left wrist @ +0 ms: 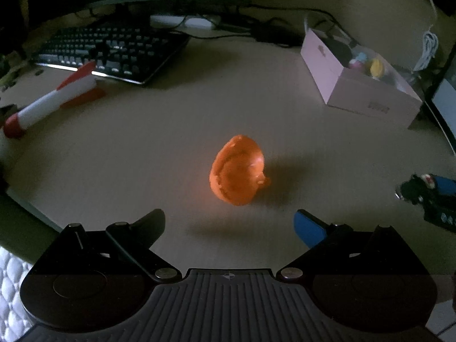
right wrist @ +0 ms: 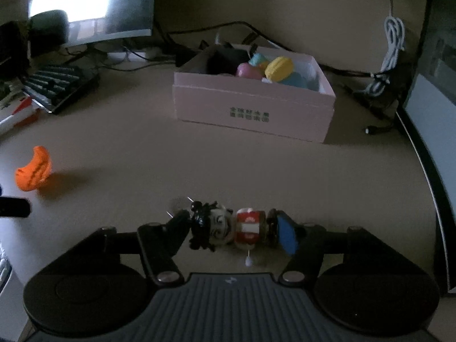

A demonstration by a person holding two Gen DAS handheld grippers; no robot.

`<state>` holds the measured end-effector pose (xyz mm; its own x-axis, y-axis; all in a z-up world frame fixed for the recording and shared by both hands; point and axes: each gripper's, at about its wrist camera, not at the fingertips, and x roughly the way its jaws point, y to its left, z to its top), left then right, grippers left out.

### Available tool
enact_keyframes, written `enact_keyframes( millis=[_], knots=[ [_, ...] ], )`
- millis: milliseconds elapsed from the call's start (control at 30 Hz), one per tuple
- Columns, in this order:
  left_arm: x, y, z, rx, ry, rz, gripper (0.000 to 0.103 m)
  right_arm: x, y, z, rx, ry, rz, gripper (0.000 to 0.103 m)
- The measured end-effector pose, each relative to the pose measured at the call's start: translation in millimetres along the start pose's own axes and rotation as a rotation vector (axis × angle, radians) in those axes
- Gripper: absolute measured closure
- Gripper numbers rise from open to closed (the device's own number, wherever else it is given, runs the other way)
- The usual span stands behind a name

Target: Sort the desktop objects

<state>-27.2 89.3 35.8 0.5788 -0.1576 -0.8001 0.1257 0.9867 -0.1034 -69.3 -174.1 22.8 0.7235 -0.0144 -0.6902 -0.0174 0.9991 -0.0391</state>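
Right claw (right wrist: 232,229) clamps figurine (right wrist: 228,228); bare desk (right wrist: 228,165) ahead.

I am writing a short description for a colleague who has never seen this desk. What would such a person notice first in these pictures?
The bright orange toy stands out first, alone on the bare middle of the desk, ahead of the open left gripper. Next comes the small figurine with black hair and a red body, lying sideways between the fingers of the right gripper. Behind it sits the pink box, holding pastel toys.
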Motion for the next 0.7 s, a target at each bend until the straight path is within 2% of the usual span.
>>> enact_keyframes(
  millis=[133, 300, 367, 400, 433, 567, 700],
  knots=[
    [6, -10, 6, 0.006, -0.005, -0.026, 0.003, -14, 1, -2, -0.003, -0.018, -0.002, 0.038],
    [16, -14, 15, 0.069, -0.066, -0.005, 0.004, -26, 3, -9, -0.014, -0.017, -0.011, 0.038],
    [20, -16, 18, 0.105, -0.075, 0.006, 0.010, -30, 5, -13, -0.029, -0.016, -0.013, 0.038],
    [21, -17, 18, 0.121, -0.072, 0.010, 0.018, -33, 6, -14, -0.034, -0.017, -0.016, 0.038],
    [23, -18, 19, 0.133, -0.068, 0.009, 0.022, -35, 7, -16, -0.038, -0.017, -0.019, 0.038],
    [26, -17, 18, 0.151, -0.071, 0.000, 0.024, -42, 9, -20, -0.038, -0.015, -0.028, 0.038],
    [27, -18, 16, 0.166, -0.073, 0.001, 0.045, -47, 8, -22, -0.037, -0.008, -0.039, 0.038]
  ],
)
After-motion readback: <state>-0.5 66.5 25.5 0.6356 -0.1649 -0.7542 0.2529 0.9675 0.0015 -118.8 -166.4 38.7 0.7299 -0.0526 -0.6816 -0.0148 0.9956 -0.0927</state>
